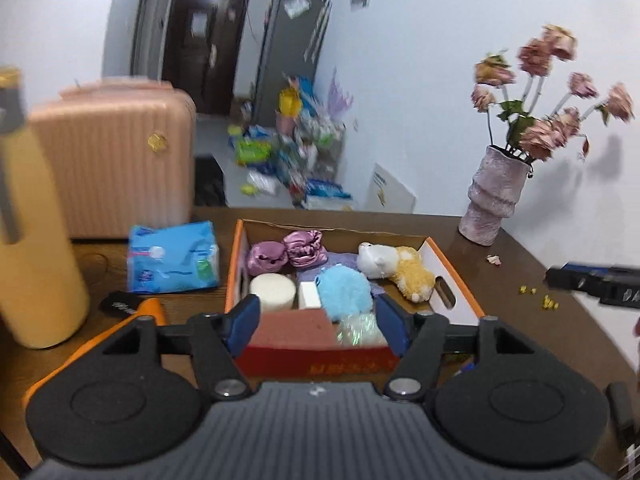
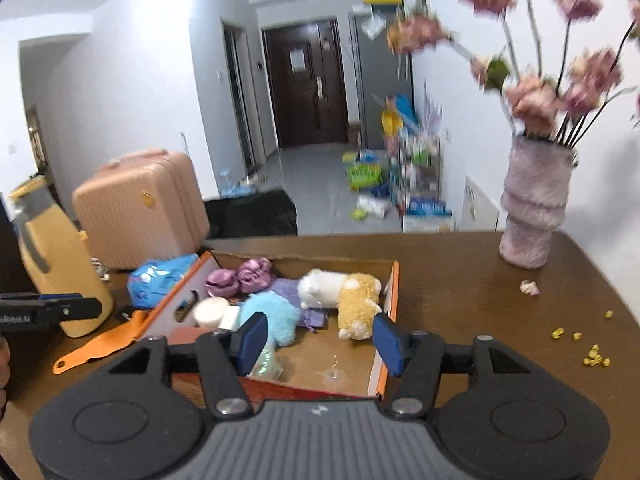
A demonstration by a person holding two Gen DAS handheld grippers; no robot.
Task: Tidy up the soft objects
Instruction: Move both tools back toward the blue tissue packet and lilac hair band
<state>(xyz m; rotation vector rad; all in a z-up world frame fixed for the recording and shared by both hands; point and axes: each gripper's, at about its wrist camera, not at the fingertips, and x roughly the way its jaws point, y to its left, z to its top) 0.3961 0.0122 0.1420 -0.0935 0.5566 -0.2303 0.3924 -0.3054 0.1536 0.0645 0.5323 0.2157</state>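
Two hand-held grippers hang over a brown wooden table [image 1: 532,320] where soft things sit gathered in an open cardboard box [image 1: 452,276] with orange edges. The left gripper [image 1: 318,320] is spread wide with nothing between its blue pads, poised above the near wall of the box. The right gripper [image 2: 318,342] is likewise released and empty, above the box's near right corner.

Inside the box, two purple satin scrunchies [image 1: 286,254] lie at the far left, a white-and-tan plush dog [image 1: 396,268] rests against the right side, and a fluffy blue toy [image 1: 344,292] sits in the middle. A round white sponge [image 1: 273,292] and a small white block [image 1: 309,295] lie near the left wall, with a reddish-brown block [image 1: 296,330] and a shiny clear bundle [image 1: 358,330] at the near end.

Left of the box lie a blue pack of tissues [image 1: 174,258] and an orange flap of card [image 2: 104,342]; a yellow bottle [image 1: 36,240] stands at the far left of the table. A pink suitcase [image 1: 116,156] rises behind the table. A mauve vase [image 1: 494,196] of faded pink flowers [image 1: 552,84] stands at the far right, with small yellow crumbs [image 2: 592,356] scattered on the wood nearby.
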